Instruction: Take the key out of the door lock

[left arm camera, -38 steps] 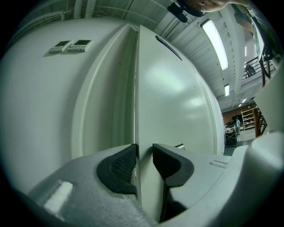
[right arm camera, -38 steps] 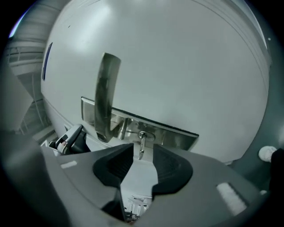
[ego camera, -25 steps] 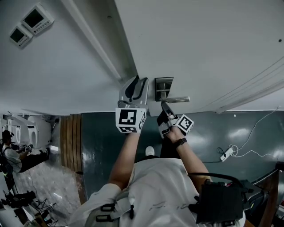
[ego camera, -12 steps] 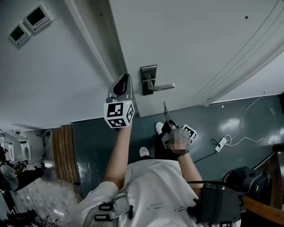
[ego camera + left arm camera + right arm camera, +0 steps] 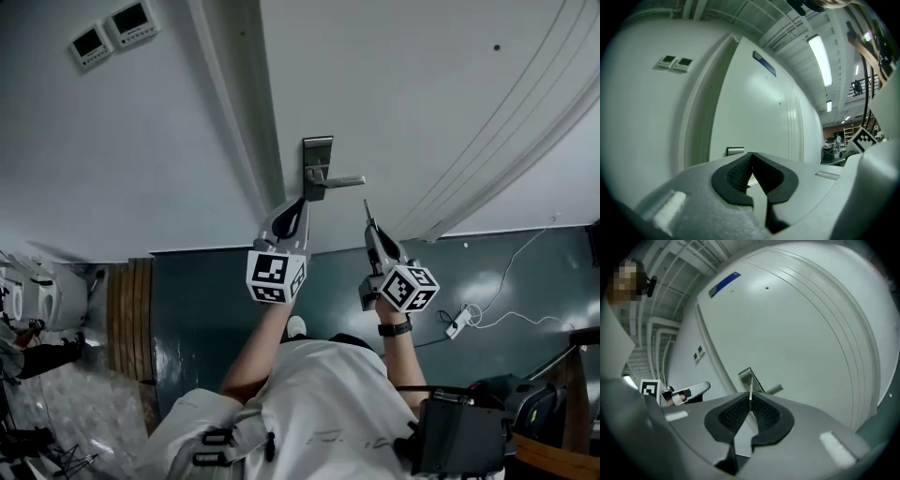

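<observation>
right claw (image 5: 750, 401): closed on key (image 5: 750, 389); thin blade stands up edge-on from between the pads
key vs lock: out of lock plate (image 5: 749, 375); held in the air in front of door (image 5: 801, 324), near lever handle (image 5: 774, 390), touching neither
left claw (image 5: 751, 159): has just been closing; pads together, nothing between them
left claw vs lock: aimed at the door by the frame edge; lock plate shows just above its tips in the left gripper view
head view only: both claws side by side below the lock, marker cubes facing the camera; key blade pokes out past the right claw's tip, just under the end of the lever; person's arms, dark floor (image 5: 506, 272)
right gripper view only: key seated in the pads; blue sign (image 5: 724, 283) high on the door; left claw off to the left
left gripper view only: two wall panels (image 5: 675, 62) left of the frame, ceiling light strip (image 5: 820, 58), right claw's cube at the right edge
</observation>
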`<state>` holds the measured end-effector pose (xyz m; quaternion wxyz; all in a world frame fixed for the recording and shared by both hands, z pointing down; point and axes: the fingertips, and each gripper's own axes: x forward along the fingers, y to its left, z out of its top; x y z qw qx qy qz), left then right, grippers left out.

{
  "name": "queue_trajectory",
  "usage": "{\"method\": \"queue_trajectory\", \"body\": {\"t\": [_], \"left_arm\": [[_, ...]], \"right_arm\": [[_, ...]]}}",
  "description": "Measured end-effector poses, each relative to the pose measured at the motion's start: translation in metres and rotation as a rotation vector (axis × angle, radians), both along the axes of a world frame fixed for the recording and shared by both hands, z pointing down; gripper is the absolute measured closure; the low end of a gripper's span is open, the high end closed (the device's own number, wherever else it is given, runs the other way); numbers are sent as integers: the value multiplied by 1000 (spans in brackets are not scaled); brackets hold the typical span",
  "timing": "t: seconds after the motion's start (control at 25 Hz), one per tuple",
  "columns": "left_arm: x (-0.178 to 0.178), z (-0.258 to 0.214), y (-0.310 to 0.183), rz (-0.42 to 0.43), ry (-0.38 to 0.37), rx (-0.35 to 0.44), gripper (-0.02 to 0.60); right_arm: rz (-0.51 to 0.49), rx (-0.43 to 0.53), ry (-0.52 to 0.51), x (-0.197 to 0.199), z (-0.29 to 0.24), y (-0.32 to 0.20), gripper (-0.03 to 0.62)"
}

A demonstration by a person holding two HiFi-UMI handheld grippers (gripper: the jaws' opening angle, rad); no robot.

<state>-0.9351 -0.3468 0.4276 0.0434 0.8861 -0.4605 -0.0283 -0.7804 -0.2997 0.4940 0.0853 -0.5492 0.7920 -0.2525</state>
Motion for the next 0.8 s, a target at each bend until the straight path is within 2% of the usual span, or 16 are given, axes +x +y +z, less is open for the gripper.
{"method": "queue_trajectory", "body": {"t": [0.08, 0.28, 0.36, 0.52, 0.68, 0.8], "left_arm": [[8, -8, 13, -22, -8, 32, 581], [33, -13, 58, -73, 13, 5, 581], [44, -17, 75, -92, 30, 6, 581], [56, -10, 99, -118, -8, 6, 581], [43, -1, 103, -168, 32, -35, 581], [38, -6, 93, -189, 14, -28, 583]], "right_arm": [[-34, 85, 78, -5, -26, 2, 569], [-63, 206, 209, 3, -58, 33, 569], [-53, 181, 228, 11, -47, 42, 569], [-90, 112, 215, 9, -23, 65, 569], [-112, 144, 227, -1, -34, 78, 569], [-68, 192, 267, 8, -50, 71, 569]]}}
